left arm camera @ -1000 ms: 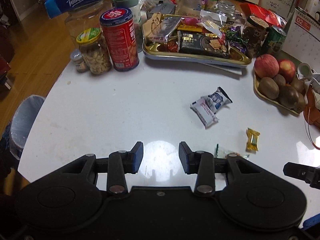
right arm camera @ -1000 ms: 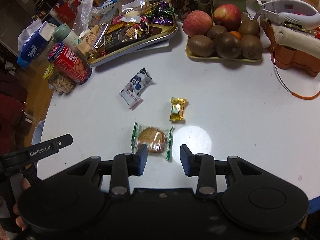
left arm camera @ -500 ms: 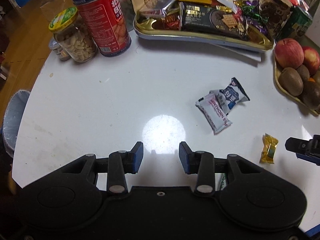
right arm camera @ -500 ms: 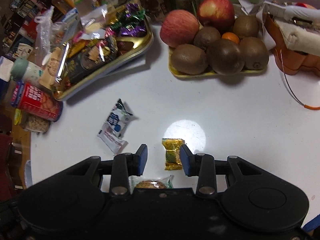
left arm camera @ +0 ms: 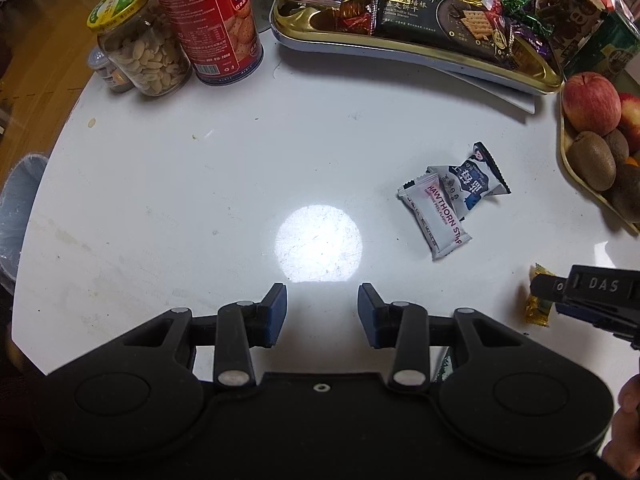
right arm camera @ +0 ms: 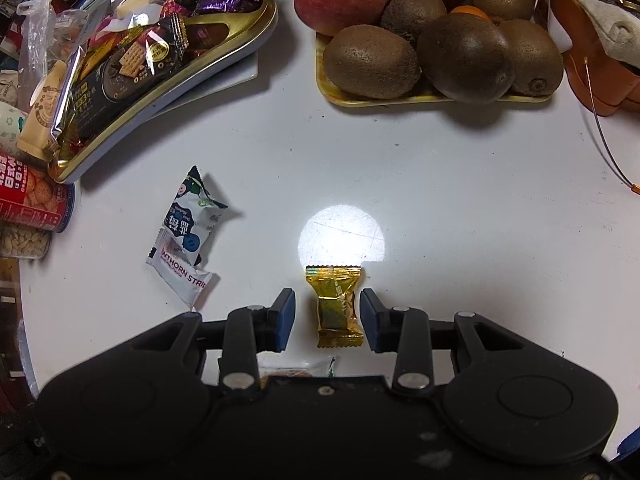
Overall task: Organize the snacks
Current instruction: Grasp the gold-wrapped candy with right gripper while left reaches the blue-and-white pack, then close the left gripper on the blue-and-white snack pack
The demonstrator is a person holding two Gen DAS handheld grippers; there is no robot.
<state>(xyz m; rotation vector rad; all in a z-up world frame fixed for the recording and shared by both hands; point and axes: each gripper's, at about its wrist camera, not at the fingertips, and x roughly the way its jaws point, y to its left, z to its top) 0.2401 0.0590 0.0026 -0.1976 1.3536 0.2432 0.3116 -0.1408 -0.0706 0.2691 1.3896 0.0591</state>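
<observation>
A gold-wrapped candy (right arm camera: 337, 307) is seen bracketed by the right gripper (right arm camera: 327, 320), jaws part-open on either side and not yet pressing on it, on a white table (right arm camera: 460, 208). For a clean pick, the pads should be closed across the wrapper's middle rather than its crimped ends, then the candy carried to the gold snack tray (right arm camera: 224, 44). The left gripper (left arm camera: 322, 312) is held part-open over bare table, with nothing between its jaws. Only the left view shows the peanut jar (left arm camera: 144, 46) and the right gripper from outside; only the right view shows the candy's fit between the jaws and a biscuit packet (right arm camera: 296, 368) tucked under the tool. A hawthorn strip packet (left arm camera: 436, 216) lies nearby.
</observation>
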